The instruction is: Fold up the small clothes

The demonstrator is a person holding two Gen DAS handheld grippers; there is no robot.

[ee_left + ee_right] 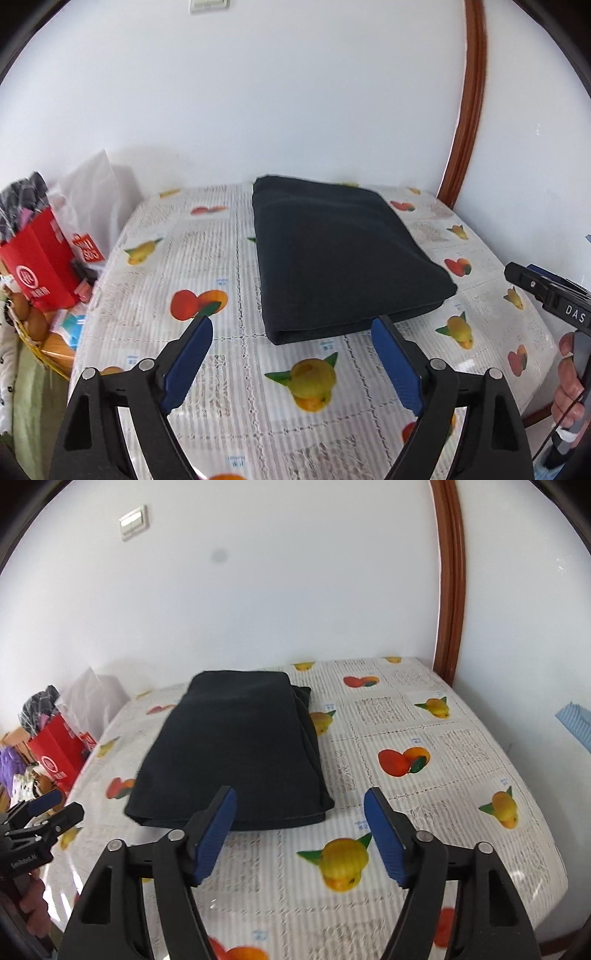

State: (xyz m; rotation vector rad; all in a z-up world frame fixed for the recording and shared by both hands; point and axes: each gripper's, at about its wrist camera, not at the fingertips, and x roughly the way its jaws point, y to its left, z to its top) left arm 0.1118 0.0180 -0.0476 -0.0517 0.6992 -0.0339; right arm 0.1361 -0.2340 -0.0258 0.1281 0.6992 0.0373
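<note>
- The far edge of the table (221, 413) meets a white wall (295, 92), and the dark cloth (340, 254) hides part of that edge.
- The fisheye rim cuts off the table's near edge in both views.
- At the table's left edge stands a red bag (40, 266) with a white bag (92, 192) behind it. Their contents are too cluttered to make out.
- A wooden frame (469, 110) runs up the wall past the table's far right corner, and its top is cut off.
- The cloth is folded into a thick rectangle and lies flat on the fruit-print tablecloth, reaching from the far edge toward the middle of the table.
- The left gripper (291, 323) is released, blue pads wide apart with nothing between them. It hangs on the near side of the cloth's near edge, apart from it.
- The right gripper (299, 794) is also released and empty. The cloth's near right corner shows just beyond its left pad, not touching as far as can be told.
- Each view catches only part of the other gripper at its side edge, with a hand (569, 387) on the handle.
</note>
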